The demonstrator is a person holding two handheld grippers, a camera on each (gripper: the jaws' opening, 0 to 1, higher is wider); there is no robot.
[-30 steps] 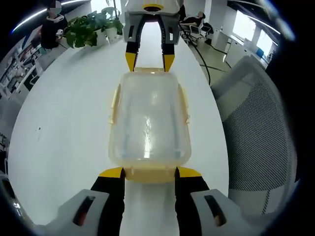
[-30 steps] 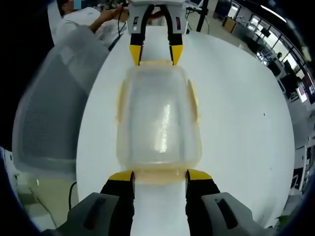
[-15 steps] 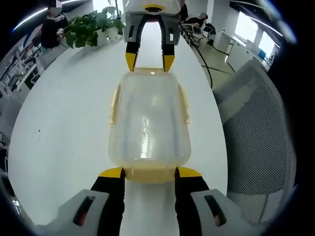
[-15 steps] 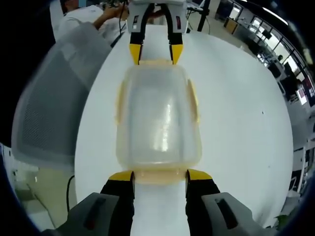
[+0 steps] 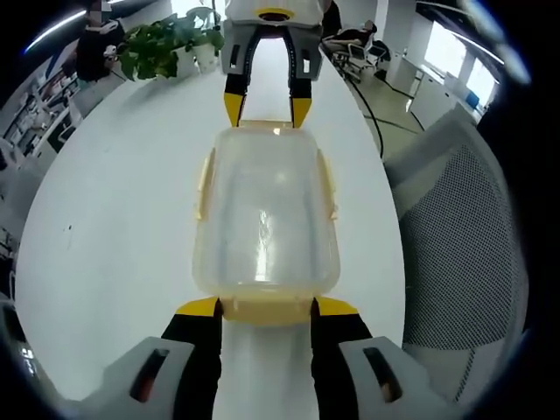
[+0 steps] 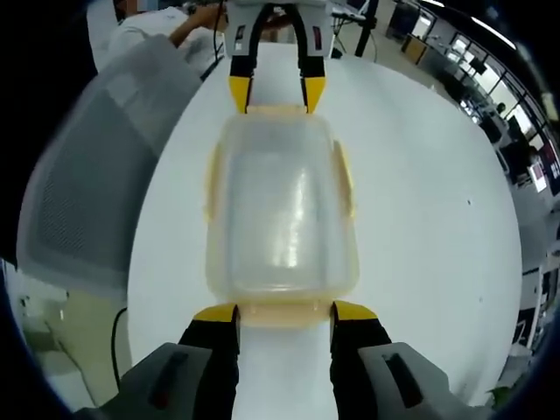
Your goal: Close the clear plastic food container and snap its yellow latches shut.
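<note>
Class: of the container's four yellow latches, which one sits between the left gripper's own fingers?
The short-end latch at the bottom of the left gripper view, between the left gripper fingers; the opposite end latch meets the right gripper.

A white, rounded table (image 5: 114, 219) carries the things; its top is smooth and glossy. A clear plastic food container (image 5: 265, 214) with its lid on lies directly on the table, near the middle of the white top, its long sides flanked by yellow latches (image 5: 204, 184). Beyond the container, at the table's far edge in the left gripper view, stands a potted green plant (image 5: 166, 48). A small dark speck (image 5: 69, 229) marks the tabletop well apart from the container.
</note>
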